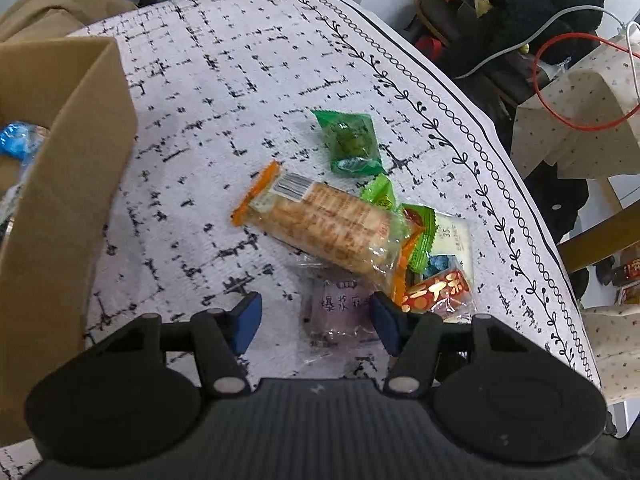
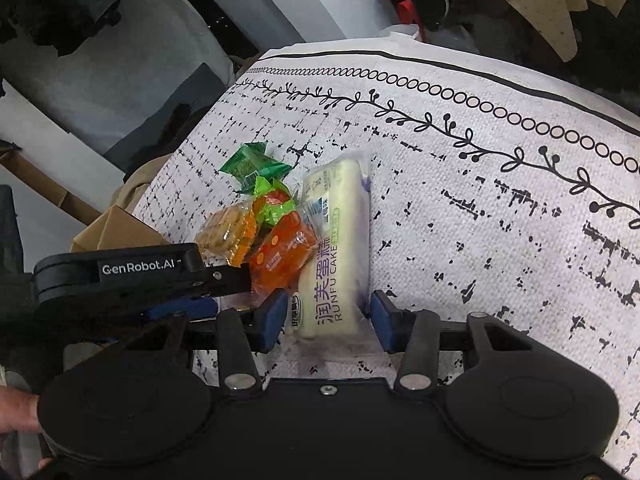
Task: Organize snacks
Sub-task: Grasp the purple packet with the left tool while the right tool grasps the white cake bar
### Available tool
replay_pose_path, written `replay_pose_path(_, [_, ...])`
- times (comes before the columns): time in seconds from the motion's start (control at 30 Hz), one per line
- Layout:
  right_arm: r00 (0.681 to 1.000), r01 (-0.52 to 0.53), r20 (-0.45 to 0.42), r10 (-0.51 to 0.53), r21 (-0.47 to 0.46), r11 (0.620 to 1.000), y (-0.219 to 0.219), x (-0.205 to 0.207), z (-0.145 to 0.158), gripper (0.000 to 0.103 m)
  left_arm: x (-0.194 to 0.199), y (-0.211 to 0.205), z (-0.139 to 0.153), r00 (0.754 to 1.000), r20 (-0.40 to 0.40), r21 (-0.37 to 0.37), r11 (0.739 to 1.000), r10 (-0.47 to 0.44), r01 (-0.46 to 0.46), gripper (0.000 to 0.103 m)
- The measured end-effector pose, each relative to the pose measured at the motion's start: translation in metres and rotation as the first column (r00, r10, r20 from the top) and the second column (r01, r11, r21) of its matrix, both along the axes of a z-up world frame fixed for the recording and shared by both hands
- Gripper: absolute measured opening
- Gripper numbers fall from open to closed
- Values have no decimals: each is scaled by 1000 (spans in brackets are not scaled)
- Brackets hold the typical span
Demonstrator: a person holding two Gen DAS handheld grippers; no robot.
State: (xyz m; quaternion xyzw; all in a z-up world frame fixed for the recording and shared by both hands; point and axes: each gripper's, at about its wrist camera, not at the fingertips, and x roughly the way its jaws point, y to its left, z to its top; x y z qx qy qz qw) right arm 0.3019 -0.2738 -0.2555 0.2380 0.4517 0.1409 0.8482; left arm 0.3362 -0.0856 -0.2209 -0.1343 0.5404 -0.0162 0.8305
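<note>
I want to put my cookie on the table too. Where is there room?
Bare cloth lies between the cardboard box and the long cracker pack, and beyond the green packet toward the table's far edge. In the right wrist view, it is bare right of the white cake roll. The snack pile itself is crowded.

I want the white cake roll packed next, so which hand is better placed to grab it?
Right. The right gripper straddles the near end of the white cake roll, with a pad on either side. The left gripper hangs open over a purple packet instead.
</note>
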Motion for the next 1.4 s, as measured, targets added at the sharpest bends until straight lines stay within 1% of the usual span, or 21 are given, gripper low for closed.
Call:
replay_pose_path(0.13, [1000, 6, -7, -6, 3, 1000, -2, 0, -1, 35, 1, -5, -1, 1000, 5, 17, 1000, -9, 9, 59])
replay_pose_path(0.17, [1000, 5, -10, -5, -1, 1000, -2, 0, 0, 34, 1, -5, -1, 1000, 8, 20, 1000, -9, 9, 56])
replay_pose_path(0.2, [1000, 4, -11, -4, -6, 1000, -2, -1, 0, 34, 0, -5, -1, 1000, 12, 12, 1000, -9, 9, 51])
replay_pose_path(0.27, [1000, 2, -13, -3, -20, 1000, -2, -4, 2, 33, -1, -6, 1, 1000, 9, -18, 1000, -13, 13, 32])
replay_pose_path(0.3, [1000, 3, -15, -3, -28, 1000, -3, -6, 2, 33, -1, -7, 2, 1000, 11, -20, 1000, -18, 18, 30])
replay_pose_path(0.4, [999, 20, -26, -21, -50, 999, -7, -11, 5, 33, -5, -12, 6, 1000, 4, 30, 999, -26, 26, 29])
replay_pose_path(0.57, [995, 83, -47, -88, -88, 993, -17, -21, 11, 33, -15, -2, 9, 999, -41, 24, 1000, 8, -7, 29])
replay_pose_path(0.63, [993, 106, -48, -111, -108, 989, -20, -24, 14, 34, -19, 2, 9, 999, -50, 40, 999, 17, -15, 29])
replay_pose_path(0.73, [991, 123, -38, -128, -112, 986, -23, -28, 17, 36, -24, 5, 11, 998, -53, 56, 998, 24, -21, 29])
replay_pose_path(0.77, [992, 121, -33, -125, -113, 986, -22, -28, 17, 37, -24, 5, 11, 998, -51, 59, 998, 20, -17, 30])
replay_pose_path(0.83, [993, 112, -27, -116, -122, 986, -20, -27, 18, 51, -24, 2, 11, 999, -44, 84, 996, 10, -6, 35])
replay_pose_path(0.87, [993, 111, -23, -115, -131, 985, -17, -26, 18, 52, -24, 1, 10, 999, -38, 93, 996, 9, -5, 36])
replay_pose_path(0.9, [993, 110, -17, -114, -139, 984, -15, -25, 18, 52, -24, 0, 10, 999, -35, 93, 996, 7, -4, 38])
replay_pose_path(0.97, [994, 103, -8, -106, -148, 984, -12, -22, 18, 52, -23, -2, 8, 999, -41, 89, 996, 6, -2, 45])
replay_pose_path(1.07, [995, 95, -19, -99, -165, 982, -9, -16, 13, 52, -19, -4, 2, 999, -53, 82, 997, 6, -2, 48])
replay_pose_path(1.3, [999, 47, 8, -47, -267, 963, 8, -13, 10, 54, -17, -13, -4, 999, -42, 124, 992, -6, 11, 49])
replay_pose_path(1.4, [999, 34, 11, -32, -296, 955, 13, -13, 9, 54, -17, -14, -4, 999, -41, 133, 991, -12, 18, 49])
